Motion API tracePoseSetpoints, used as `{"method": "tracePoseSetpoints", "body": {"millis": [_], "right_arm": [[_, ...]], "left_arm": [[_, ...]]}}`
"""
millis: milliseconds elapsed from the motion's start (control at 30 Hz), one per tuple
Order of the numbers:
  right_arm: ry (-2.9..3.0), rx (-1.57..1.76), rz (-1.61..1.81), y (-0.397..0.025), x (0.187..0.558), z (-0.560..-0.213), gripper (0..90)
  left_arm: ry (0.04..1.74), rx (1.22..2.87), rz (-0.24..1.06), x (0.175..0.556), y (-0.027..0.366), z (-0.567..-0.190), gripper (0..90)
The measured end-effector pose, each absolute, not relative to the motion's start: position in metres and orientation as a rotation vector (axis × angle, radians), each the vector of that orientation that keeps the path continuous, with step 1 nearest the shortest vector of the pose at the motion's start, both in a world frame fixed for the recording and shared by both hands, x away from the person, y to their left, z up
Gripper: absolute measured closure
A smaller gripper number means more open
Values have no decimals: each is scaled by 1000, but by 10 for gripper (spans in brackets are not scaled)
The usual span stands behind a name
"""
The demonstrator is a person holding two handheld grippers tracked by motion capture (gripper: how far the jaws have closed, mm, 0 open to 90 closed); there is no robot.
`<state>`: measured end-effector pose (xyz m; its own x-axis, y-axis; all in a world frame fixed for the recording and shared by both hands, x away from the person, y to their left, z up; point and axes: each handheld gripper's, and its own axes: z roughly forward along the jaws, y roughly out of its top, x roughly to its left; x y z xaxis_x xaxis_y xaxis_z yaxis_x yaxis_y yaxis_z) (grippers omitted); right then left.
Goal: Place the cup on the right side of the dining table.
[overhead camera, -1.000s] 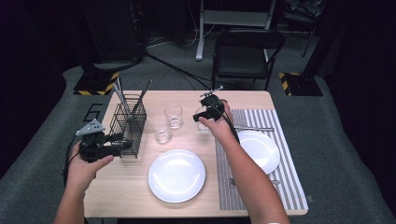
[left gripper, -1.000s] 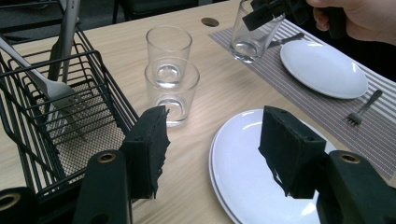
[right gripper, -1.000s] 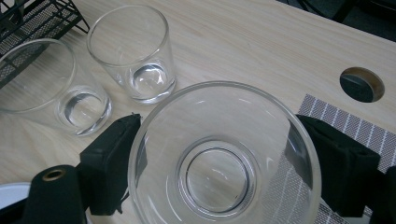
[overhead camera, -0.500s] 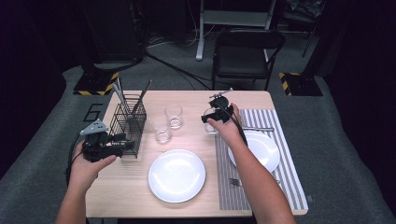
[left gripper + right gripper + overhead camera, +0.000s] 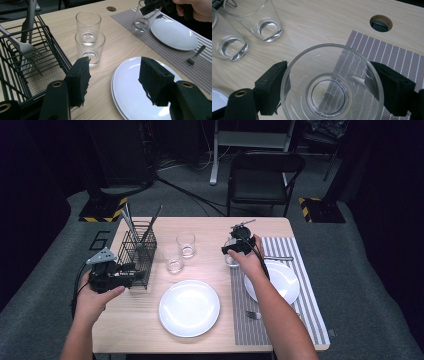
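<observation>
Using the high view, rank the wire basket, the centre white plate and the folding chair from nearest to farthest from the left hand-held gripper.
1. Wire basket: right beside the left hand-held gripper, at the table's left.
2. Centre white plate: at the table's front middle.
3. Folding chair: beyond the table's far edge.

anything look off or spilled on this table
Nothing spilled or broken. The one oddity: the fork on the mat lies crosswise below the plate, not beside it. The three glasses stand upright, one between the right tool's jaws at the mat's edge.
</observation>
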<state>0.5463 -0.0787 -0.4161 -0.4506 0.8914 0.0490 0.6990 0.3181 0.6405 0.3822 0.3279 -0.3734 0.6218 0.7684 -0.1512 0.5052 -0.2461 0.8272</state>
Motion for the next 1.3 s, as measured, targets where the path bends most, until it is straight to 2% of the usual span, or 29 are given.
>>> {"method": "tracePoseSetpoints", "body": {"millis": [1300], "right_arm": [[2235,1504,815,-98,549,-442,174]], "left_arm": [[1017,1913,360,384,327,-375,414]]}}
